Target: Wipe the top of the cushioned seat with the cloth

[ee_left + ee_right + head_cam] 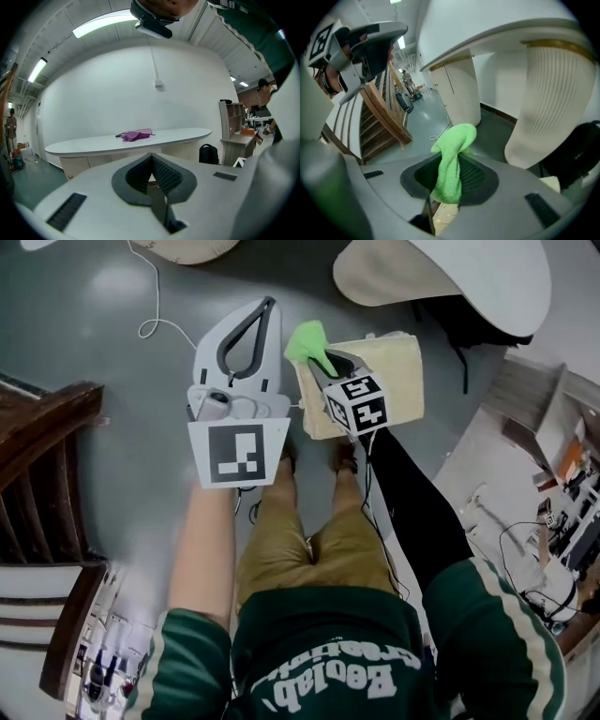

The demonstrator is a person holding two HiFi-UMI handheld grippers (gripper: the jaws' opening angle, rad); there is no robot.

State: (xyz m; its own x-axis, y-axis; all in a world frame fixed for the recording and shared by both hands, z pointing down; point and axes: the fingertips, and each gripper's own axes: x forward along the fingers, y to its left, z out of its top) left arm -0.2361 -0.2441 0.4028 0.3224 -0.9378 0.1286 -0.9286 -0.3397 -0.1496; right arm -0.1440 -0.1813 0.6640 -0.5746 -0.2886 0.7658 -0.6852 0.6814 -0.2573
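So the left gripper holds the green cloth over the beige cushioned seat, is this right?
Not quite: the right gripper holds the green cloth over the beige cushioned seat. The right gripper view shows the cloth between its jaws.

Getting bright, even indoor light in all 3 views, no hard shadows. Catching ceiling strip lights blooming slightly in left gripper view, washing the white wall flat. Picking up a soft sheen on the grey floor in head view. Bending straight lines hard toward the edges, w/ black vignette at corners of both gripper views. Going soft on the near shell of the left gripper; rendering the green cloth fairly sharp & saturated, bkgd in right gripper view slightly smeared.
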